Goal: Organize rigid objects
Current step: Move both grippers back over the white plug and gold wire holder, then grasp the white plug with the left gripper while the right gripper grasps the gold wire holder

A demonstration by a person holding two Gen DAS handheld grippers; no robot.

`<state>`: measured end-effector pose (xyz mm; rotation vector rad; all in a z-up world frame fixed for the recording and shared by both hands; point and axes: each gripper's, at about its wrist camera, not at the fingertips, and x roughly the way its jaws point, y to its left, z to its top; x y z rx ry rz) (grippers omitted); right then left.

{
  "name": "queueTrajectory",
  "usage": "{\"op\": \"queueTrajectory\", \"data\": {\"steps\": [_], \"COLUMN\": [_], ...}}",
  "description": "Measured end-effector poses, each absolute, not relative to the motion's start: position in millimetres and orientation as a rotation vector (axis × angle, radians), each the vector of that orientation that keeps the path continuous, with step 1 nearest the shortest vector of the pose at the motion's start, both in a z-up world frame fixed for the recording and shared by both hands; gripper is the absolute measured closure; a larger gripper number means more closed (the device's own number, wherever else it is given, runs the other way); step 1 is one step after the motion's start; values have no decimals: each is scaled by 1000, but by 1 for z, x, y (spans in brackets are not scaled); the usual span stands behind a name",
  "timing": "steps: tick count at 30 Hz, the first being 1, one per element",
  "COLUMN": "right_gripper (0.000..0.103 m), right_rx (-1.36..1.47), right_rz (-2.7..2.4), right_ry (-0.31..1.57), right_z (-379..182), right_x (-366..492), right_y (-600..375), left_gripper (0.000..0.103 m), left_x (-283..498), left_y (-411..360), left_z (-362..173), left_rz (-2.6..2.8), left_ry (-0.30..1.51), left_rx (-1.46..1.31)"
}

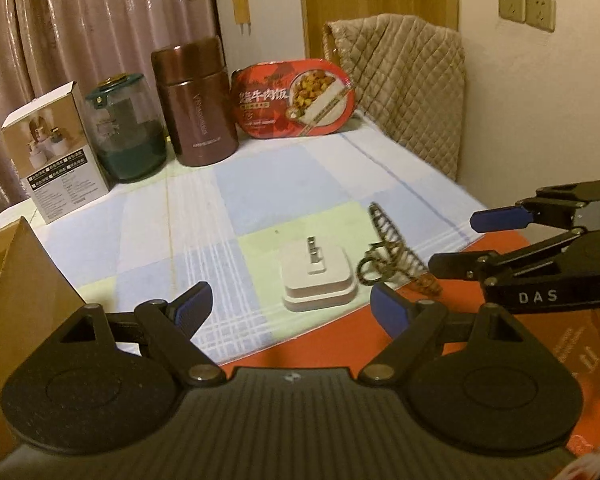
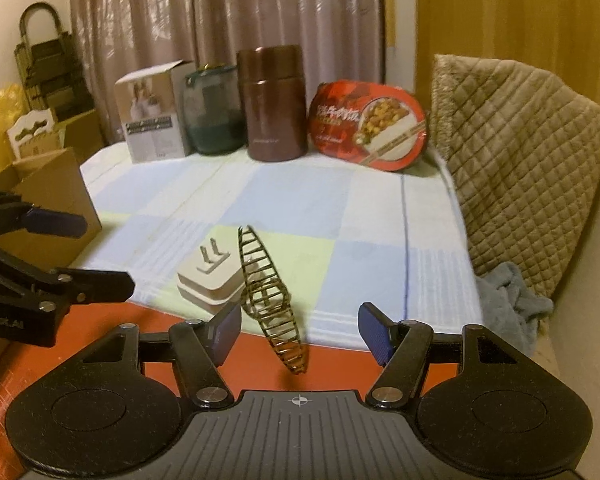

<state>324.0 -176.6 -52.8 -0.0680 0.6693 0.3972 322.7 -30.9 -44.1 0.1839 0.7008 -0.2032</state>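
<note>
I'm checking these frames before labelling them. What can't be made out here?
- Cardboard box: cut off by the left edge of the left wrist view; its contents are hidden.
- Small print on the white carton: too small and blurred in both views.
- Contents of the green glass jar: tint and blur obscure them.
- Near end of the wire hair clip: in the left wrist view, partly hidden behind the left gripper.

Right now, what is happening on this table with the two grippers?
A person holds two grippers over the checked cloth, and neither holds anything yet. The left gripper is open and faces the white square plug adapter. The right gripper is open near the bronze wire spiral hair clip, which lies just beside the adapter. The white box, green glass jar, brown steel flask and red meal tray stand in a row at the back.
</note>
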Motion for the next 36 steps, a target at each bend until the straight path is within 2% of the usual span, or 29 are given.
{"op": "queueTrajectory", "data": {"steps": [18, 21, 25, 36], "right_gripper": [64, 74, 80, 81], "right_rx": [-150, -147, -117, -15], "right_rz": [447, 457, 442, 288], "right_ry": [716, 726, 736, 749], "right_z": [-86, -91, -90, -78], "right_x": [367, 369, 370, 371], "right_y": [-150, -150, -154, -183], "left_gripper": [20, 20, 20, 20], "left_x": [348, 350, 352, 368], "left_y": [-24, -22, -22, -35], "left_z": [-70, -72, -73, -85], "left_rz": [-173, -175, -176, -211], "left_ry": [747, 751, 754, 778], "left_rx": [167, 151, 152, 68]}}
